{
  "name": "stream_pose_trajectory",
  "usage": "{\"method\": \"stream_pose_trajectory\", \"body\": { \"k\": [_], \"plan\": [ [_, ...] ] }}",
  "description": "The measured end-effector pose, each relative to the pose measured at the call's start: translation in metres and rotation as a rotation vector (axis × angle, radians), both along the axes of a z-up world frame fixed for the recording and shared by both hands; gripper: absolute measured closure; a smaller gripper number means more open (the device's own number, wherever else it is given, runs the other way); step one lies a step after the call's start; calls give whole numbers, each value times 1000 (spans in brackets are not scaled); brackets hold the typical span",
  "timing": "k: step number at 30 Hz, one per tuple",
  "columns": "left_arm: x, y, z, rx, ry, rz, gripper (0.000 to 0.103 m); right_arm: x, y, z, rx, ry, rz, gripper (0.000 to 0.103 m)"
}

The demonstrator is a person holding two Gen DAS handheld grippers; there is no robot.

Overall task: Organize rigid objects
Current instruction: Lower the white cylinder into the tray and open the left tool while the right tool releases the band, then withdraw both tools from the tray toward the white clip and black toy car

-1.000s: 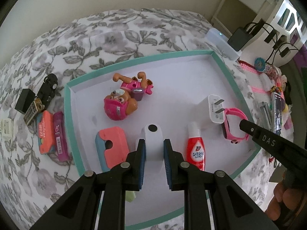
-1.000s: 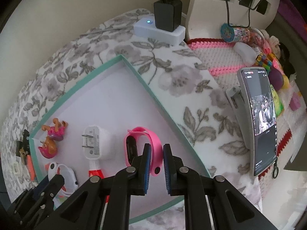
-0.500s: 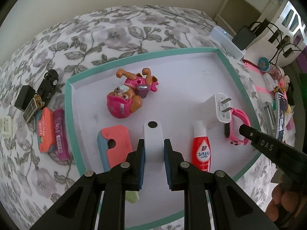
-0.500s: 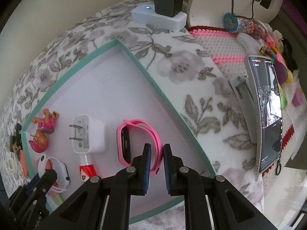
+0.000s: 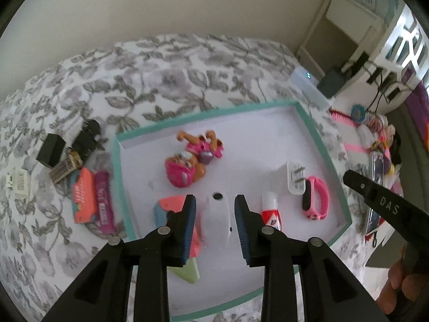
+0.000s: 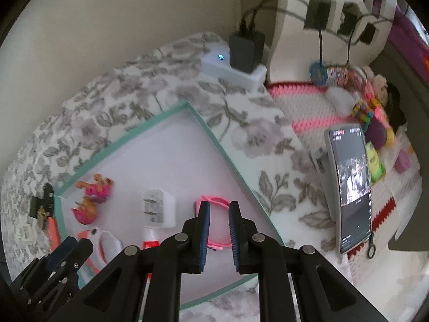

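A teal-rimmed white tray (image 5: pixel 325 158) lies on a floral cloth. In it are a pink toy dog (image 5: pixel 191 161), a coral-and-blue case (image 5: pixel 163 208), a white oval device (image 5: pixel 217 218), a red-and-white bottle (image 5: pixel 270 212), a white plug charger (image 5: pixel 291 181) and a pink wristband (image 5: pixel 316 197). My left gripper (image 5: pixel 215 224) is open; the white device lies in the tray between its fingers, untouched. My right gripper (image 6: pixel 217 237) hovers over the pink wristband (image 6: pixel 214 201) with its jaws narrowly apart and nothing between them.
Left of the tray lie coral and magenta packs (image 5: pixel 92 200), a black toy car (image 5: pixel 87 136), a black block (image 5: pixel 51 150) and a white piece (image 5: pixel 16 182). A phone (image 6: pixel 348 187), a white power box (image 6: pixel 230 72) and toys on a crocheted mat (image 6: pixel 308 107) lie to the right.
My left gripper has opened, let go of the white device and pulled back and up. My right gripper has risen and drawn back over the wristband.
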State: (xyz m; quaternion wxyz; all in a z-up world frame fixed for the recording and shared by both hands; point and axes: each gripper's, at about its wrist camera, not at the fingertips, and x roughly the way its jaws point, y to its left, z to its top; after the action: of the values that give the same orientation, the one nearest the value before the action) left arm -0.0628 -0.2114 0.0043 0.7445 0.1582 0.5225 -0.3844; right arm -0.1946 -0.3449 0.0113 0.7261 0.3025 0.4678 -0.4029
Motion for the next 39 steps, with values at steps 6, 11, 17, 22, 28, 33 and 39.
{"method": "stream_pose_trajectory", "body": {
  "k": [6,11,17,22,28,33,39],
  "plan": [
    [20,20,20,-41,-49,83,60,7,10,21,-33,-52,31,87],
    [37,36,26,-42,-76,151,59,13,19,25,-36,-62,58,87],
    [55,54,23,-24,-89,223,43,30,34,15,-23,-26,121,87],
    [68,68,19,-8,-86,275,36,44,48,12,-20,-19,165,65],
    [82,85,18,3,-102,327,22,61,66,9,-22,-20,225,48],
    [93,99,18,11,-123,365,18,73,79,6,-11,-31,260,34],
    [109,120,17,14,-130,428,18,83,90,2,5,-54,291,20]
  ]
}}
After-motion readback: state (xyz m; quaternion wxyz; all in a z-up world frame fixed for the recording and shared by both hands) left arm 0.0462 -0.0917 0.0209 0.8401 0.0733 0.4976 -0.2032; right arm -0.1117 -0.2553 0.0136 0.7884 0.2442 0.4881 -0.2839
